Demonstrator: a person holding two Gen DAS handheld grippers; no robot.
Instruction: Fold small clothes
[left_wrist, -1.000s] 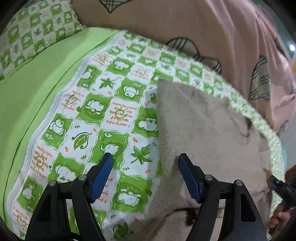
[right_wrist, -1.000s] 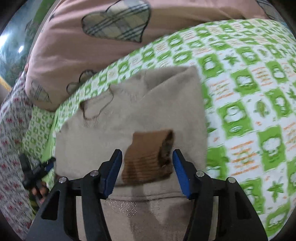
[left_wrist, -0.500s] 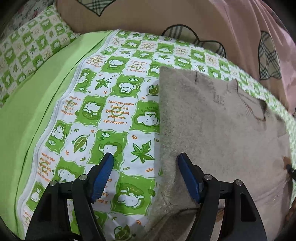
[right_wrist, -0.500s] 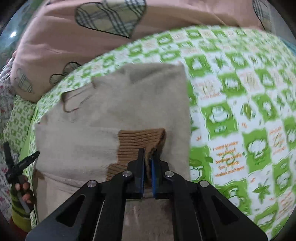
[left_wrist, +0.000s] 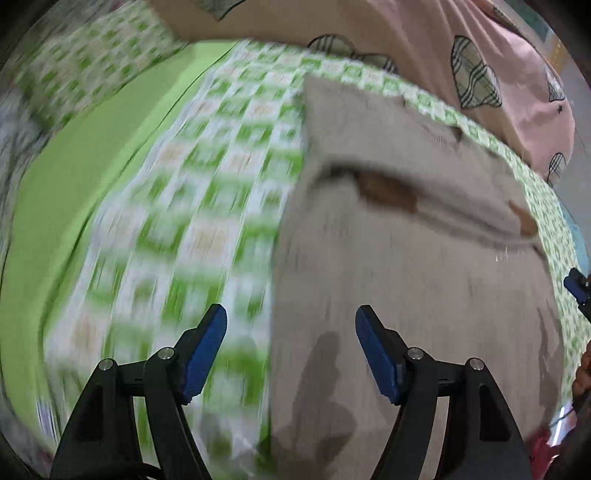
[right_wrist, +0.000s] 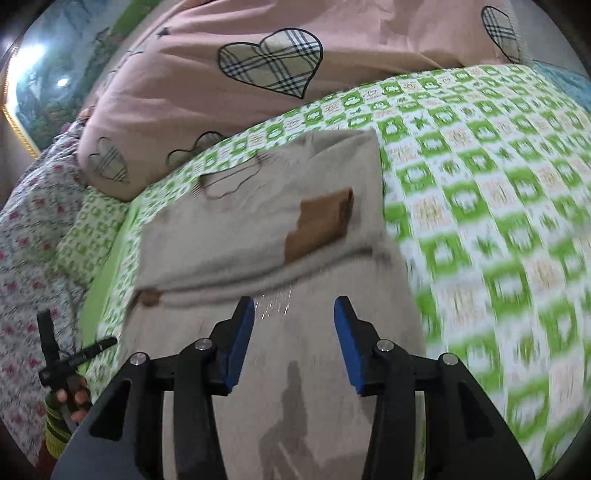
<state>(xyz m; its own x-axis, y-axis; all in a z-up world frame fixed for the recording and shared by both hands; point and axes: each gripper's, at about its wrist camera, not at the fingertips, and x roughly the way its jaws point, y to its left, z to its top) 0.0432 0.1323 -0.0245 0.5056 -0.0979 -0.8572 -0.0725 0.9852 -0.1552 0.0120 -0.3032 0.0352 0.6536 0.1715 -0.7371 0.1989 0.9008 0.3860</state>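
Note:
A beige knit sweater (right_wrist: 266, 221) lies flat on the green checked bedsheet (right_wrist: 480, 192), sleeves folded across its chest. A brown ribbed cuff (right_wrist: 321, 221) rests on top, and a second brown cuff (right_wrist: 147, 297) shows at its left edge. My right gripper (right_wrist: 293, 325) is open and empty above the sweater's lower body. In the left wrist view the sweater (left_wrist: 406, 277) fills the right half with the brown cuff (left_wrist: 388, 190) across it. My left gripper (left_wrist: 290, 339) is open and empty, straddling the sweater's left edge.
A pink quilt with plaid hearts (right_wrist: 266, 62) lies bunched behind the sweater. A floral sheet (right_wrist: 26, 221) and a checked pillow (left_wrist: 92, 62) lie at the left. The plain green sheet (left_wrist: 74, 177) borders the checked one. The other gripper's tip (left_wrist: 578, 288) shows at the right edge.
My right gripper was shut on the brown cuff; it has let go, opened and pulled back towards the hem. My left gripper has also drawn back, staying open.

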